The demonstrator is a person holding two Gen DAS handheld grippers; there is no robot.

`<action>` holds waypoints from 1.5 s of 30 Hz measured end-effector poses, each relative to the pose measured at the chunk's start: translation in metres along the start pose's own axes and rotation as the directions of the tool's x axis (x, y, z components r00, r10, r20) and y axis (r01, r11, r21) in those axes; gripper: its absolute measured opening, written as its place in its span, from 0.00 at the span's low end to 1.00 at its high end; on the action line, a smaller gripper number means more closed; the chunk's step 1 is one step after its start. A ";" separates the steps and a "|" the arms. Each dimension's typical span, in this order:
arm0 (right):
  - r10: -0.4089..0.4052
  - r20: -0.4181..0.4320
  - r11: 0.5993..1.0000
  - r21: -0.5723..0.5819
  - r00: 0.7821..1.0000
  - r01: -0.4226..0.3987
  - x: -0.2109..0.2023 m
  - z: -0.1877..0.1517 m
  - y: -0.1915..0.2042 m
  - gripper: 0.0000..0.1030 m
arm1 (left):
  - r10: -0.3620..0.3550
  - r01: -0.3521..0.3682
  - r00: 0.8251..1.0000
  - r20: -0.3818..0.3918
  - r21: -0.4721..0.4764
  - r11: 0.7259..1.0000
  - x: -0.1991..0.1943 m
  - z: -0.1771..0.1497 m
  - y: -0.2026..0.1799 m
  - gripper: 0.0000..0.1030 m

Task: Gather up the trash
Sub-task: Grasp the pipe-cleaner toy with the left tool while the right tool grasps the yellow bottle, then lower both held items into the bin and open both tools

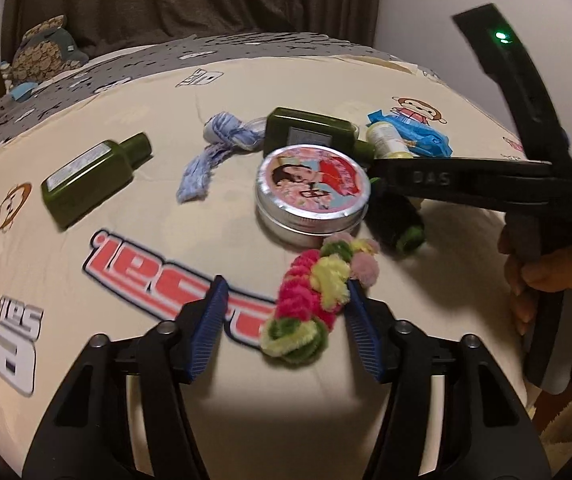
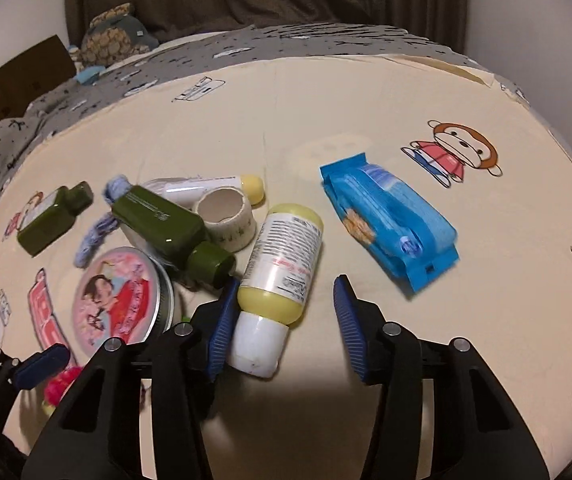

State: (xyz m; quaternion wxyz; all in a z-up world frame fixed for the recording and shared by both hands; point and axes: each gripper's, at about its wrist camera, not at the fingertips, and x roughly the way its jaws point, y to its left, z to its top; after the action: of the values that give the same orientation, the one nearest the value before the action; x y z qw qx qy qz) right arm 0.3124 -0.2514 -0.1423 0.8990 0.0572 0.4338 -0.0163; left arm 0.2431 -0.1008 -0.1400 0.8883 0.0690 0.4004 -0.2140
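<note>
Trash lies on a cream cartoon-print bedsheet (image 1: 126,248). My left gripper (image 1: 286,320) is open, its jaws on either side of a pink, yellow and green pipe-cleaner garland (image 1: 305,300). My right gripper (image 2: 282,312) is open around the white cap end of a yellow-and-white bottle (image 2: 282,264), which lies flat. The right gripper also shows in the left wrist view (image 1: 377,168), reaching in from the right. Nearby are a round printed tin (image 1: 311,192), two dark green bottles (image 1: 94,176) (image 2: 174,232), a tape roll (image 2: 228,214) and a blue wipes pack (image 2: 389,216).
A blue fabric scrap (image 1: 214,152) lies behind the tin. A small yellow-capped tube (image 2: 214,186) lies behind the tape roll. A grey patterned blanket (image 2: 246,52) and a plush toy (image 2: 114,36) sit at the back, before a dark curtain.
</note>
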 end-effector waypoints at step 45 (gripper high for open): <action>0.164 0.074 0.963 -0.227 0.984 -0.144 -0.185 -0.224 0.006 0.33 | -0.105 0.105 0.994 -0.011 -0.007 0.994 -0.144 -0.169 -0.066 0.24</action>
State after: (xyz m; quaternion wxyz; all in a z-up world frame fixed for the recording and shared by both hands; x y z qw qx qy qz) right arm 0.0226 -0.2226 -0.1352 0.9173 -0.0100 0.3854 0.0994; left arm 0.0141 -0.0636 -0.1429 0.8738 0.0461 0.4092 -0.2587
